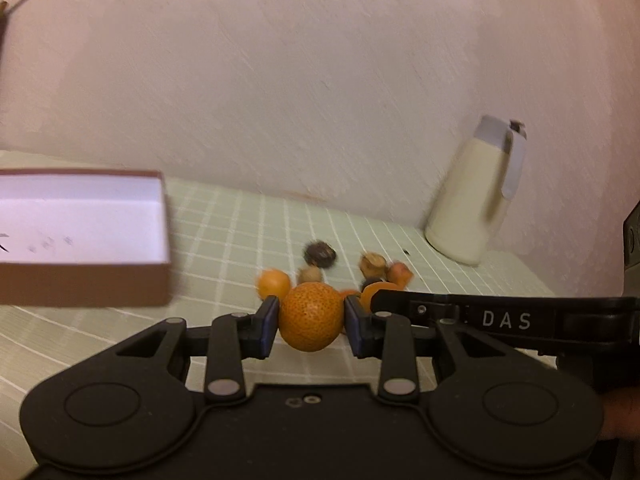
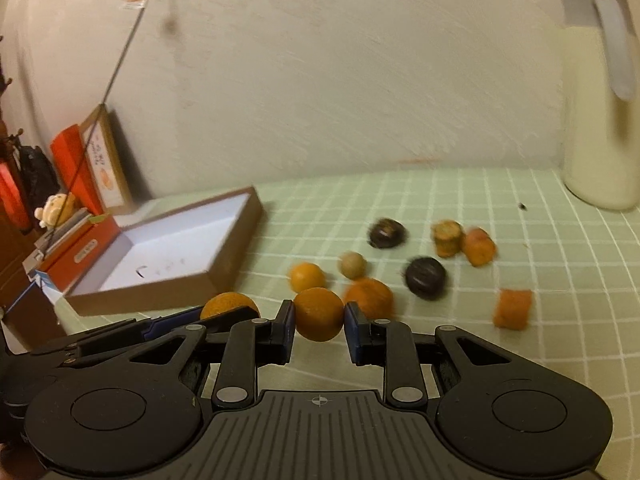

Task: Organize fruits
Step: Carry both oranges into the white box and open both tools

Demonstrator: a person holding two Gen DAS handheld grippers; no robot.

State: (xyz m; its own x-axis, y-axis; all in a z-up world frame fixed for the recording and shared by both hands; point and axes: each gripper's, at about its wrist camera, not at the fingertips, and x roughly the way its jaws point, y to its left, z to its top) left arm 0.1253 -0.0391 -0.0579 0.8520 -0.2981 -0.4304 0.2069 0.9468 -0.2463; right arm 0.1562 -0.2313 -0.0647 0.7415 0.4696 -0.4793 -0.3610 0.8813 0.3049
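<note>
My left gripper [image 1: 311, 320] is shut on a large dimpled orange [image 1: 311, 317] held above the green checked cloth. It also shows in the right wrist view [image 2: 230, 305], at my right gripper's left. My right gripper [image 2: 319, 316] is shut on a smooth orange fruit [image 2: 319, 313]. Loose on the cloth beyond lie more orange fruits [image 2: 307, 277] [image 2: 369, 298], a small tan ball [image 2: 352, 265], two dark round fruits [image 2: 425, 277] [image 2: 386, 233] and orange and brown chunks [image 2: 478, 246] [image 2: 513, 308]. An open brown box with a white inside [image 2: 168, 256] [image 1: 80, 220] stands at the left, empty.
A cream jug with a grey handle [image 1: 476, 196] [image 2: 600, 120] stands at the back right by the wall. Red boxes, a framed picture and a small figure [image 2: 80, 184] crowd the far left. A thin cable [image 2: 124, 52] hangs down the wall.
</note>
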